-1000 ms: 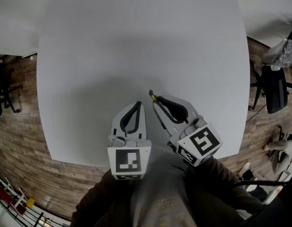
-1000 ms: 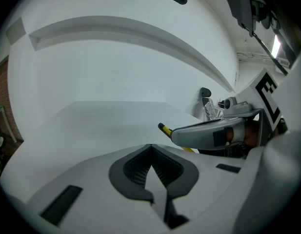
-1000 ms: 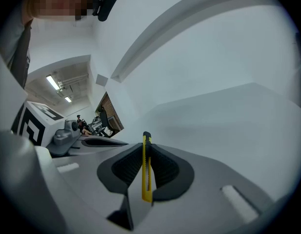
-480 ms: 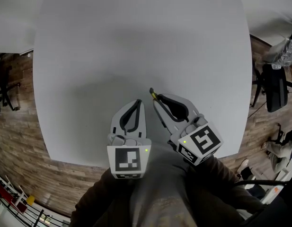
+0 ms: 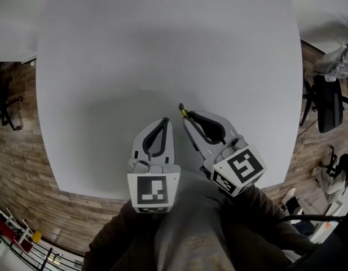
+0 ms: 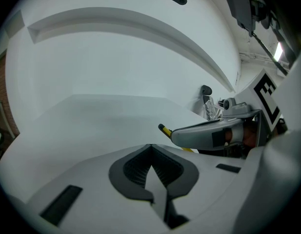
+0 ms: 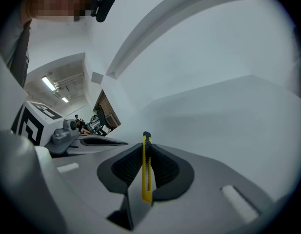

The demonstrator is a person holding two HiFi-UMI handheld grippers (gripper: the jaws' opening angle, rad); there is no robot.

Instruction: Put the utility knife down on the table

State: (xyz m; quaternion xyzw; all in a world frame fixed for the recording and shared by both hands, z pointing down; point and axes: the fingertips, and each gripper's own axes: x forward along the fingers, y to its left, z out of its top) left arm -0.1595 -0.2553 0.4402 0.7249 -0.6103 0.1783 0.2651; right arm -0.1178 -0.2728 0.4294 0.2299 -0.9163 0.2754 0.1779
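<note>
The utility knife, yellow with a black tip, is clamped edge-on between the ribbed pads of the right gripper, whose jaws are closed on it. In the head view only the knife's tip is seen, projecting past the ends of the jaws over the near part of the white table; whether it touches the tabletop cannot be told. Just to the left, the left gripper is held beside the right one, and its jaws are shut together with nothing between them. An office chair is seen on the wooden floor beyond the table's right edge.
</note>
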